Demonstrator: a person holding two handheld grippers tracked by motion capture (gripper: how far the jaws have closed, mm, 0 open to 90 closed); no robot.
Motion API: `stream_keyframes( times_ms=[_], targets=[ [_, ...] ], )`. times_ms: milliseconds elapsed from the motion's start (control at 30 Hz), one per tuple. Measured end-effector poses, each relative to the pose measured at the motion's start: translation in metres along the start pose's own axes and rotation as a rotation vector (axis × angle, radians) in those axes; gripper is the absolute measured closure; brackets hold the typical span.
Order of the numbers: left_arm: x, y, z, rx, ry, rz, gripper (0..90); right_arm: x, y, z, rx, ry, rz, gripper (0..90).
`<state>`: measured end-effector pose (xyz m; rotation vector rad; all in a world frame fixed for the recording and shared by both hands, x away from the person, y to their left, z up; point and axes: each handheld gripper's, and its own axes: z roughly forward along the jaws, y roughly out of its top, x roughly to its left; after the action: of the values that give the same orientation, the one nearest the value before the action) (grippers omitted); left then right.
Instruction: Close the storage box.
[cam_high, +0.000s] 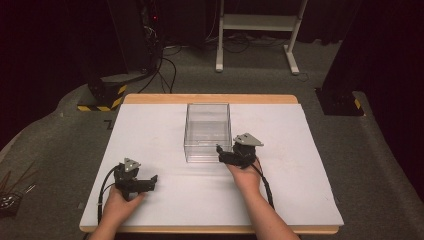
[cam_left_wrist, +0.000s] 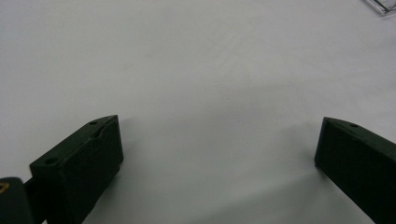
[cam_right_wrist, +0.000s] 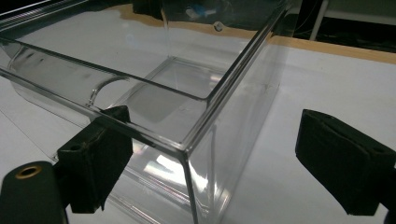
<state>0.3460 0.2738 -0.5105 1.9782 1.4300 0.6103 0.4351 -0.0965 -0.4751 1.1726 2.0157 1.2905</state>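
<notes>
Jaws of right gripper (cam_right_wrist: 210, 172) stand apart, straddling the clear box's (cam_right_wrist: 224, 116) near corner.

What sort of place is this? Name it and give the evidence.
Probably a lab or recording studio: a white-covered table carrying a clear plastic box, dark curtained surroundings, cables trailing over grey carpet, and a hazard-striped equipment base.
</notes>
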Motion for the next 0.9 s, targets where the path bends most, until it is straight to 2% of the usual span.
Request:
stream_keyframes(
  times_ms=[200,500,700,900],
  targets=[
    [0.000,0.000,0.000,0.000,0.000,0.000,1.3,0.000,-0.001,-0.004,0.028,0.018,0.010,14.3],
    [0.000,0.000,0.000,-0.001,0.001,0.000,1.3,-0.001,-0.012,-0.027,0.023,0.054,0.015,14.8],
    [0.000,0.000,0.000,-0.004,0.000,-0.005,1.3,-0.011,-0.027,-0.047,0.049,0.038,-0.006,14.5],
    [0.000,0.000,0.000,-0.004,0.000,-0.006,1.3,-0.031,-0.046,-0.065,0.103,-0.024,-0.013,14.7]
  ],
)
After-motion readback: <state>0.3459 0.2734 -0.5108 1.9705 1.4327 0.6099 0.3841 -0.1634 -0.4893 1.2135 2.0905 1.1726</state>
